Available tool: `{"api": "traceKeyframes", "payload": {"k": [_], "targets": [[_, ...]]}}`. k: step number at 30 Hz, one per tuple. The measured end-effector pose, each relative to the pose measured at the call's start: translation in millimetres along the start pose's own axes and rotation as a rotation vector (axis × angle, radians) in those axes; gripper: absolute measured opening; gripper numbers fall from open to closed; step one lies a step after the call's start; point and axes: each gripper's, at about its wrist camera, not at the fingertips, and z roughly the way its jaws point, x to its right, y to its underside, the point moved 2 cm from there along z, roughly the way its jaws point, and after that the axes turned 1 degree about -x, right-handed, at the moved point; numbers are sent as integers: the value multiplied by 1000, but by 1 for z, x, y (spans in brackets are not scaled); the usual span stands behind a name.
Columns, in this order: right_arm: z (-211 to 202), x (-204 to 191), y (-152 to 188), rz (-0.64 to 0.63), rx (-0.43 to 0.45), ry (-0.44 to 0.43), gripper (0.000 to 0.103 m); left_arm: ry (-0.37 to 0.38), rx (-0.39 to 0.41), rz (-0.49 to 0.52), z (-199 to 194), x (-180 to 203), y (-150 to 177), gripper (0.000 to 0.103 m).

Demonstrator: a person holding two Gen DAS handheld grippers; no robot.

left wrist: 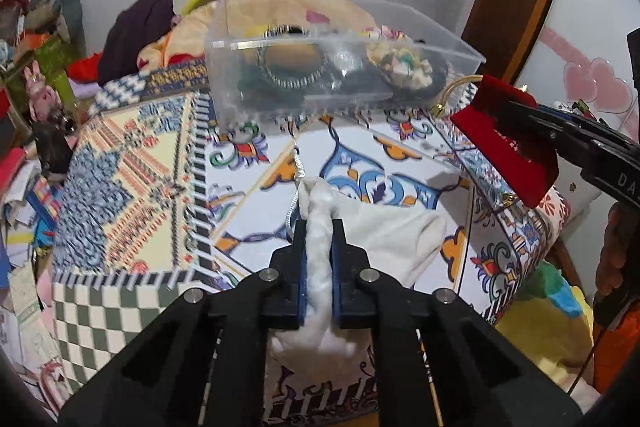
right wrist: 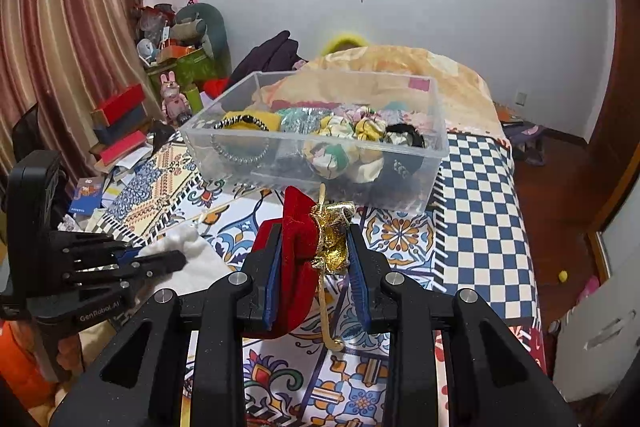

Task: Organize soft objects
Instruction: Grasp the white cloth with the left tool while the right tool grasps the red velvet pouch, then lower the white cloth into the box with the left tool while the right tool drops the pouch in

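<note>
White and red pouches held over the patterned bedspread, both short of the clear bin.

Left wrist view: the left gripper (left wrist: pixel 319 239) has its jaws clenched on the gathered neck of a white fleece pouch (left wrist: pixel 384 239), whose body sags to the right above the patterned bedspread (left wrist: pixel 160 163) with its cord dangling ahead; the clear plastic bin (left wrist: pixel 340 67) of scrunchies sits farther along the bed, and the right gripper (left wrist: pixel 516 131) comes in from the right, grasping a red velvet pouch (left wrist: pixel 500 135) just beside the bin's near corner. Right wrist view: the right gripper (right wrist: pixel 314 247) clamps the red velvet pouch (right wrist: pixel 298 239) with its gold trim (right wrist: pixel 334 239) bunched between the jaws, near the bin (right wrist: pixel 316 143); the left gripper (right wrist: pixel 160 261) holds the white fleece pouch (right wrist: pixel 184 247) at lower left.
</note>
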Motion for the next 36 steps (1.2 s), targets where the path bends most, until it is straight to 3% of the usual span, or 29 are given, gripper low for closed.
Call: {"api": "traceKeyframes", "payload": {"k": [13,21,28,36], "targets": [[-19,9,-38,-12,124,23,27,-47,231,31,-51,-2,-74,8],[-21,13,-67,-17,204,46,27,-75,354,-21,-63,-12,-124,8],[-8,18,-85,-10,231,57,27,-68,376,-38,-51,-12,-151,8],[20,20,-87,-3,188,53,27,-48,343,-55,-21,-4,-162,8]]}}
